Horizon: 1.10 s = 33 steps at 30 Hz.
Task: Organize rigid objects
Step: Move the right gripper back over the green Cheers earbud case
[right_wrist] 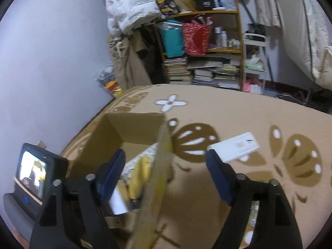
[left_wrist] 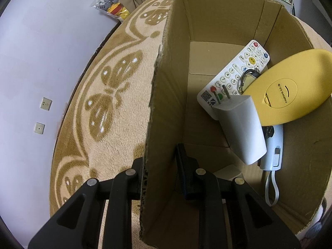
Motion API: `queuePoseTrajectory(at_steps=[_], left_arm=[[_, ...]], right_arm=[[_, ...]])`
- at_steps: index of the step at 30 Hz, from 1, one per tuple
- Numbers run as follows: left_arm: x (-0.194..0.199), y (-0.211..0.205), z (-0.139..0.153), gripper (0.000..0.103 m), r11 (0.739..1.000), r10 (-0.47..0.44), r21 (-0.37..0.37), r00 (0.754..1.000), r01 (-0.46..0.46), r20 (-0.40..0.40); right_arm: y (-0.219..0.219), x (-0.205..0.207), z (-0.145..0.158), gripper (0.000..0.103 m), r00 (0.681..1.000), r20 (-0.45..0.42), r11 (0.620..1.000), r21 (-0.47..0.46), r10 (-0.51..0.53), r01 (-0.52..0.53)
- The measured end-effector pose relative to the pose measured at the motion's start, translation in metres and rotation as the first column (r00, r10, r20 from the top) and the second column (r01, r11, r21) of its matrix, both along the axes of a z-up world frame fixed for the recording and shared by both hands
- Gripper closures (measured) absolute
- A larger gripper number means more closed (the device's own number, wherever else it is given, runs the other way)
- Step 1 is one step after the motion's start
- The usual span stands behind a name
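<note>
An open cardboard box [left_wrist: 228,10] stands on a beige butterfly-patterned blanket [left_wrist: 116,87]. Inside lie a white remote [left_wrist: 234,72], a yellow oval thing [left_wrist: 290,89], a white plug adapter [left_wrist: 240,128] and a pale device with a strap [left_wrist: 274,151]. My left gripper [left_wrist: 160,155] is shut on the box's left wall, one finger outside and one inside. In the right wrist view my right gripper [right_wrist: 165,153] is open and straddles the box's [right_wrist: 95,145] right wall, holding nothing. A flat white device [right_wrist: 234,147] lies on the blanket just beyond its right finger.
A crowded shelf [right_wrist: 199,41] with books, bags and bottles stands past the blanket's far edge, with hanging clothes beside it. A lilac wall [left_wrist: 31,51] with two sockets [left_wrist: 45,103] runs along the left. A bag of toys [left_wrist: 112,4] lies by the wall.
</note>
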<state>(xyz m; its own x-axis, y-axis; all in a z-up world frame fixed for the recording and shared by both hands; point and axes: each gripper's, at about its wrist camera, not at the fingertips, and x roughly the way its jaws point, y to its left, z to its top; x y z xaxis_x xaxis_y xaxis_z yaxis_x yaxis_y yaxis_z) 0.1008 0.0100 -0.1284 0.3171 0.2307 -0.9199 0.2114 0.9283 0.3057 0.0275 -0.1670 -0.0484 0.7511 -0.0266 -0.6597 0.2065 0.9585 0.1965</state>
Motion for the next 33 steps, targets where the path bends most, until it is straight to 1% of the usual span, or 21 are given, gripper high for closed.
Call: queuePoseTrajectory(at_steps=[4,8,13,19,27,33], left_arm=[[0.0,0.0,0.001,0.081,1.0,0.001,-0.002,1.0,-0.001,-0.001],[0.0,0.0,0.001,0.081,1.0,0.0,0.0,1.0,0.0,0.0],[0.0,0.0,0.0,0.081,1.0,0.0,0.0,1.0,0.0,0.0],[0.0,0.0,0.001,0.081,1.0,0.0,0.0,1.0,0.0,-0.001],[-0.001,0.001,0.002,0.081,1.0,0.0,-0.005,1.0,0.0,-0.002],[-0.001,0.0,0.002,0.081,1.0,-0.003,0.002,1.0,0.003,-0.001]], right_arm=[[-0.017,-0.006,-0.003,0.013,0.998,-0.03,0.999,-0.008,-0.051,0.051],[-0.034,-0.013,-0.009,0.006,0.994,-0.052,0.996,-0.01,-0.091,0.091],[-0.051,-0.023,-0.023,0.005,0.988,-0.093,0.992,-0.018,-0.123,0.122],[-0.066,-0.03,-0.036,0.004,0.977,-0.149,0.987,-0.062,-0.156,0.148],[-0.096,-0.04,-0.06,0.004,0.955,-0.219,0.979,-0.012,-0.201,0.203],[-0.117,-0.045,-0.078,0.005,0.928,-0.287,0.966,0.031,-0.239,0.258]])
